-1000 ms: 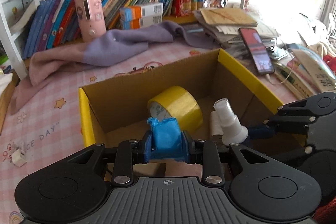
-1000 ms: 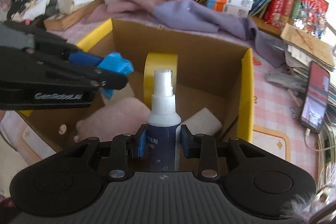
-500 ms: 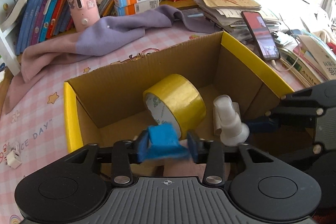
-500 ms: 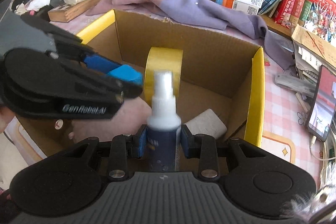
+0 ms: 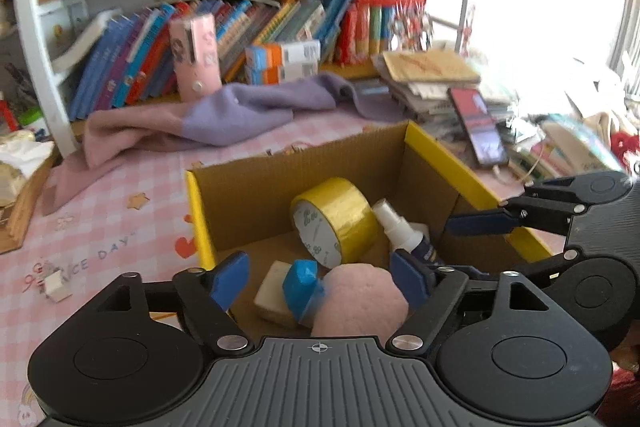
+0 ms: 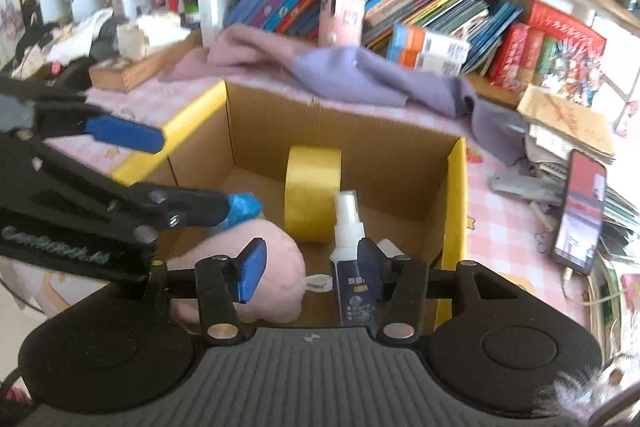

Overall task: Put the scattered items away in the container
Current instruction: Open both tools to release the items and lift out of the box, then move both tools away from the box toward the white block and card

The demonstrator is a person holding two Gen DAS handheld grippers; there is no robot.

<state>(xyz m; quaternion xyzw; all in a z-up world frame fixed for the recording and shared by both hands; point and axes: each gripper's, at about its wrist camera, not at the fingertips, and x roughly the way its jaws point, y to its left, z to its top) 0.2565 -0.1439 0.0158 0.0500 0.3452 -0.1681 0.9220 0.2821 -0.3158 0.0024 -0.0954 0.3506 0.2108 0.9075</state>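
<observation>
An open cardboard box (image 5: 440, 151) (image 6: 457, 187) with yellow rims holds a yellow tape roll (image 5: 337, 219) (image 6: 313, 193), a pink plush (image 5: 360, 303) (image 6: 280, 259) and a white block (image 5: 272, 293). My left gripper (image 5: 320, 279) is over the box's near side, its jaws opening wide. A crumpled blue item (image 5: 302, 287) (image 6: 242, 209) lies loose between them on the plush, touching neither pad. My right gripper (image 6: 311, 265) has its jaws opening. The spray bottle (image 6: 354, 267) (image 5: 404, 233) stands in the box beside its right finger, free of the left pad.
A purple-and-pink cloth (image 5: 224, 119) lies behind the box, with a pink device (image 5: 196, 61) and shelved books beyond. A phone (image 5: 478, 125) leans on stacked papers to the right. A small white item (image 5: 54, 287) sits on the pink checked tablecloth at the left.
Both grippers went from shut to open. The blue item dropped from the left jaws onto the plush, and the spray bottle left the right grip. Both grippers rose and drew back a little.
</observation>
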